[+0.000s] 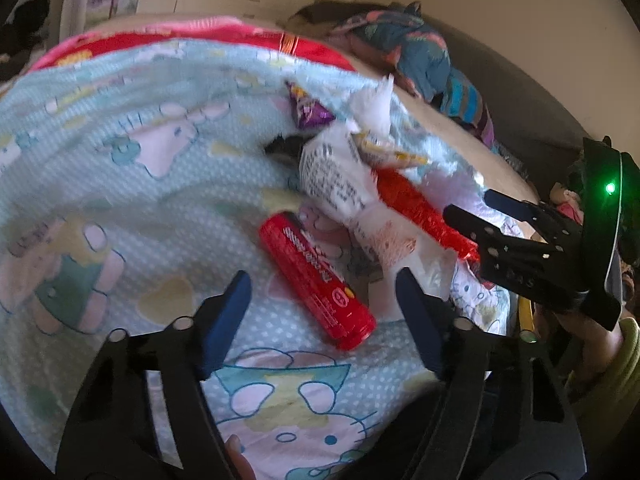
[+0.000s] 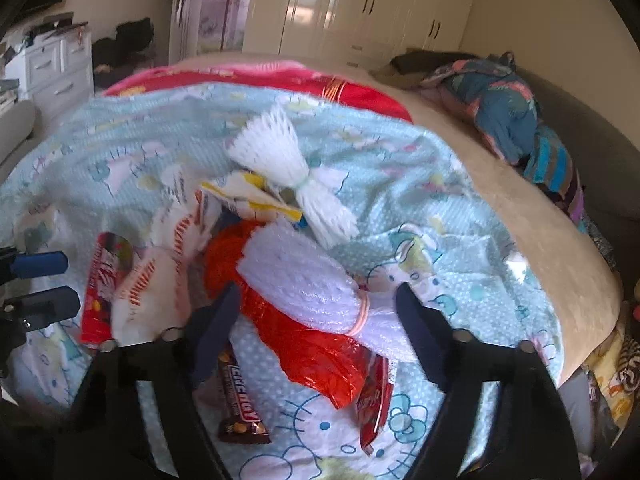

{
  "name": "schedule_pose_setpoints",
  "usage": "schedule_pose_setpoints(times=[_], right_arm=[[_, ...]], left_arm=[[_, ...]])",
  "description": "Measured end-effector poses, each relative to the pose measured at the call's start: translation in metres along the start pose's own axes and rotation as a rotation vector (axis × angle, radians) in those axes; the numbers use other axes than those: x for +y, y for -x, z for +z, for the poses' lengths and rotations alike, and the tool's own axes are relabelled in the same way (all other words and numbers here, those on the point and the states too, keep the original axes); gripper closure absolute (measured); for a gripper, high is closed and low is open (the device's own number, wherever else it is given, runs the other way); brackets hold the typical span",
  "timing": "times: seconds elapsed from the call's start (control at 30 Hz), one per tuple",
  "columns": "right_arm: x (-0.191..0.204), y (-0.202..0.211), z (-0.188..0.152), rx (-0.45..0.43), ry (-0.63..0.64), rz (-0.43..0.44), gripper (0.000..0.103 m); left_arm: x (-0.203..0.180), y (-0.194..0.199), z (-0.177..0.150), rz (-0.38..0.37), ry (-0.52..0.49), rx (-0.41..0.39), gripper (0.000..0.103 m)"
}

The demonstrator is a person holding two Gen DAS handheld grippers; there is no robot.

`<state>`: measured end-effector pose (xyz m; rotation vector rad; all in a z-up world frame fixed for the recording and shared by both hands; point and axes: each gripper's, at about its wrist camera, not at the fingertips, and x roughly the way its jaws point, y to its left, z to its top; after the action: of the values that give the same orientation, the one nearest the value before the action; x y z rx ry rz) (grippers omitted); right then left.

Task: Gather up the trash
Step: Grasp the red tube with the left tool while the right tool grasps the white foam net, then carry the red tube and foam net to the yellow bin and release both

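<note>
Trash lies piled on a light blue cartoon blanket. In the left wrist view, my left gripper is open astride a red snack tube, with gaps on both sides. A white printed wrapper and a purple wrapper lie beyond. My right gripper reaches in from the right over a red foil wrapper. In the right wrist view, my right gripper is open around a white foam net and the red foil wrapper. A brown chocolate bar wrapper lies below. The left gripper shows at the left edge.
A second foam net, a yellow-white wrapper and a red packet lie nearby. Clothes are heaped at the bed's far right. Wardrobes and white drawers stand behind. The bed edge drops off at right.
</note>
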<state>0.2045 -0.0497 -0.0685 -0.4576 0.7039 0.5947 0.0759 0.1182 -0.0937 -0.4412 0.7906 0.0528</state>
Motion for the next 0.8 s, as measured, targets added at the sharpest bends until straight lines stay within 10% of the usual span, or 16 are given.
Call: schedule_pose_setpoints(times=[0.23, 0.8], right_arm=[[-0.012, 0.008, -0.003, -0.044, -0.084, 0.053, 0.079], [-0.055, 0.093, -0.011, -0.259, -0.349, 0.158, 0.081]], left_arm=[[0.005, -0.020, 0.000, -0.022, 0.067, 0.082, 0.072], [-0.012, 0.043, 0.028, -0.058, -0.016, -0.136, 0.081]])
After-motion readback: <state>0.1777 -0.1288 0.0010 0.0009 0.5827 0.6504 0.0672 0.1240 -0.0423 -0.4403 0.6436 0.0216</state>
